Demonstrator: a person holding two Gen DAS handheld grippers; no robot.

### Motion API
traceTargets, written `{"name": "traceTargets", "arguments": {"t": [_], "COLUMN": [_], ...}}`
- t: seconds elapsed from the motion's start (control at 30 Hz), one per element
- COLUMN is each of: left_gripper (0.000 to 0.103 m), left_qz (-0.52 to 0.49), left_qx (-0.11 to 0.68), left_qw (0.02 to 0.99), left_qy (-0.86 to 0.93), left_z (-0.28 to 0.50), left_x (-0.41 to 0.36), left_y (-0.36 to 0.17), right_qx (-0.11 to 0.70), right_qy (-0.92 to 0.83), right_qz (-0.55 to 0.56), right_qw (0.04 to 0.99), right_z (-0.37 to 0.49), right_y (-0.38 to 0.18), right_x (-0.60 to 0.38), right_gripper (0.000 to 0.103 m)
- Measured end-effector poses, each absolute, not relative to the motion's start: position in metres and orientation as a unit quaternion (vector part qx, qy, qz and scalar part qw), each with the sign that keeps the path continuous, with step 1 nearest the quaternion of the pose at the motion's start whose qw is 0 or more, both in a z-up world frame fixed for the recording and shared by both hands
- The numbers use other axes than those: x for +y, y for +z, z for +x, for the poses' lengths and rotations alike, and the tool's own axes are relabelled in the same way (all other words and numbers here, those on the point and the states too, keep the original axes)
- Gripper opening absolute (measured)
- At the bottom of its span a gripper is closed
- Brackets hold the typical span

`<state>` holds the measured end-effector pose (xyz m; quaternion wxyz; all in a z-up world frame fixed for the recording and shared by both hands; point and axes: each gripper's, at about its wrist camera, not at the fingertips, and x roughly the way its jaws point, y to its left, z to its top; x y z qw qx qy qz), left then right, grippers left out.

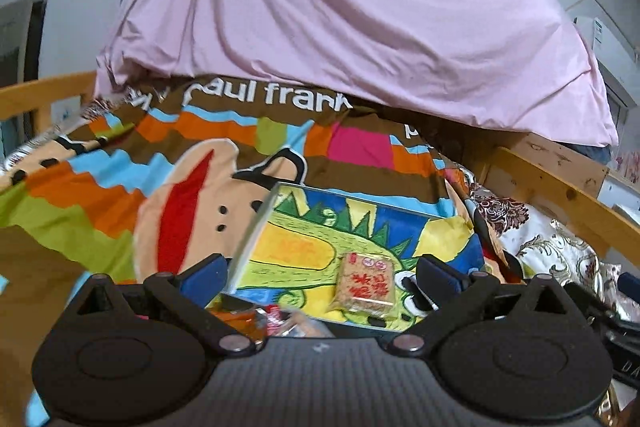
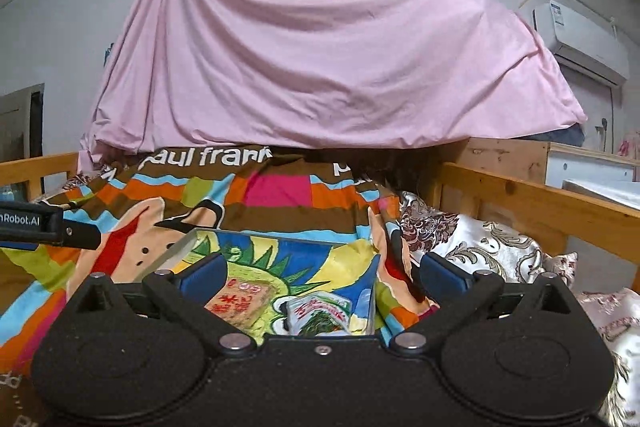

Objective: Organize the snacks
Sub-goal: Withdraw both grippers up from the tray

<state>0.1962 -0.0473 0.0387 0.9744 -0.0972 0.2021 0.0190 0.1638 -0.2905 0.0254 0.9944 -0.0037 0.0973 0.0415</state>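
A shallow tray [image 1: 256, 223] with a colourful cartoon dragon print lies on the bed; it also shows in the right wrist view [image 2: 180, 247]. A tan snack pack with red characters [image 1: 365, 285] lies in it, seen too in the right wrist view [image 2: 240, 301]. A white and green snack pack [image 2: 320, 315] lies in the tray below my right gripper [image 2: 320, 277], which is open and empty. My left gripper [image 1: 320, 275] is open and empty above the tray's near edge, with loose red and orange wrappers [image 1: 272, 319] under it. The left gripper's body [image 2: 44, 223] shows at the right wrist view's left edge.
A colourful Paul Frank blanket [image 1: 200, 155] covers the bed. A pink sheet [image 1: 340, 19] hangs behind it. Wooden bed rails [image 2: 540, 203] run along the right, with floral pillows [image 2: 480, 239] beside them. An air conditioner [image 2: 580, 35] hangs on the wall.
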Motion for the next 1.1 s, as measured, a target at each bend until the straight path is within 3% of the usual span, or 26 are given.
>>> {"name": "traceTargets", "arguments": {"t": [0.57,1.1], "left_gripper": [0.103,0.103], "left_qz": [-0.049,-0.006], "left_qx": [0.208,0.262], "left_qw": [0.977,0.962], "left_qy": [-0.005,-0.072], "left_z": [0.128,0.118], "left_x": [-0.029,-0.023], "left_y": [0.023,-0.015], "right_qx": [0.139,0.212], "right_qy": [0.053,0.062], "right_qz": [-0.008,-0.015], "right_qw": [0.989,0.975], "right_z": [0.089,0.096], "right_y": [0.015,-0.011], "right_x": [-0.269,-0.253], "right_gripper": [0.102,0.102]}}
